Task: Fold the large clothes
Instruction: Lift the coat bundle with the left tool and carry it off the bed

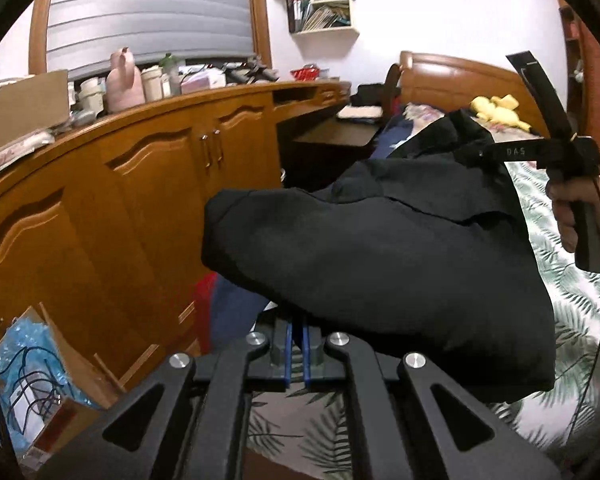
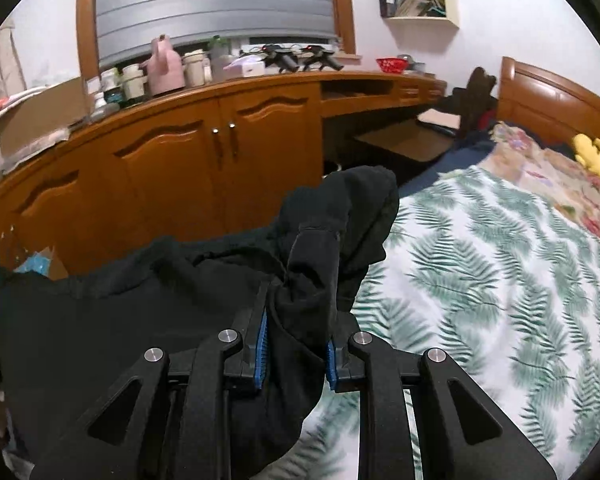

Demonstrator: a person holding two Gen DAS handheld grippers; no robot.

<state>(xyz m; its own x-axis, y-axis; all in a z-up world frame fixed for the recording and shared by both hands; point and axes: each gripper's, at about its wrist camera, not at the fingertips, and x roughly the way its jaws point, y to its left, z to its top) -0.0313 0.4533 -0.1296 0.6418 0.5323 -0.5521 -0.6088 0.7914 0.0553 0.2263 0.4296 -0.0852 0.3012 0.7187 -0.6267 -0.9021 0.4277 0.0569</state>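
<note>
- The black garment (image 1: 380, 248) hangs bunched in the air over the bed (image 2: 500, 260), not laid flat.
- The left gripper (image 1: 299, 344) has its jaws nearly closed, pinching the cloth.
- The right gripper (image 2: 296, 344) also holds a thick bunch.
- Folding looks barely started.

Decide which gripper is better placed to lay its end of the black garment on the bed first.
Probably the right gripper: it grips the black garment directly over the leaf-print bedspread, whereas the left gripper holds its end at the bed's edge beside the wooden cabinets.
</note>
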